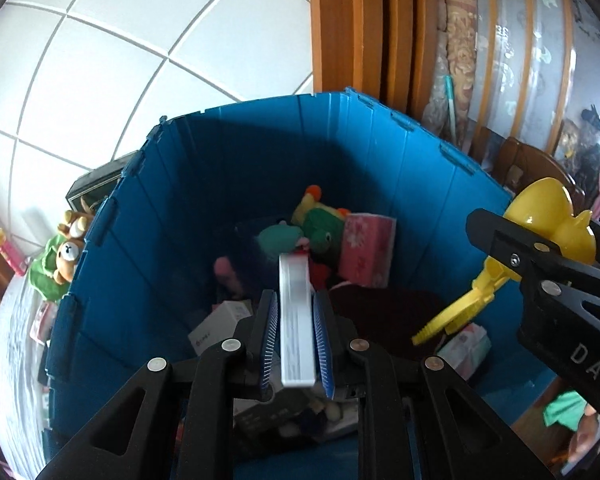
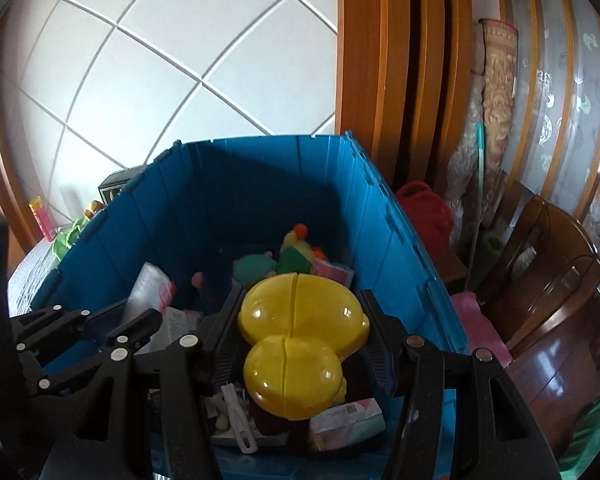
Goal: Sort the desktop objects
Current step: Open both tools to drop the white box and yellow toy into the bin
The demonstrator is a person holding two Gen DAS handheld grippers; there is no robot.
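Left tongs (image 1: pixel 294 338) are clamped tight on a slim white box (image 1: pixel 296 320), right tongs (image 2: pixel 300 344) are squeezing a yellow duck toy (image 2: pixel 300 340), both hanging right over the blue bin (image 1: pixel 204 184).

We see a white tiled wall (image 2: pixel 172 40) behind, beside an orange wooden door frame (image 2: pixel 376 60). A rolled patterned rug (image 2: pixel 500 72) leans by frosted glass panels (image 2: pixel 560 60); a glossy brown wooden chair (image 2: pixel 556 280) catches daylight.
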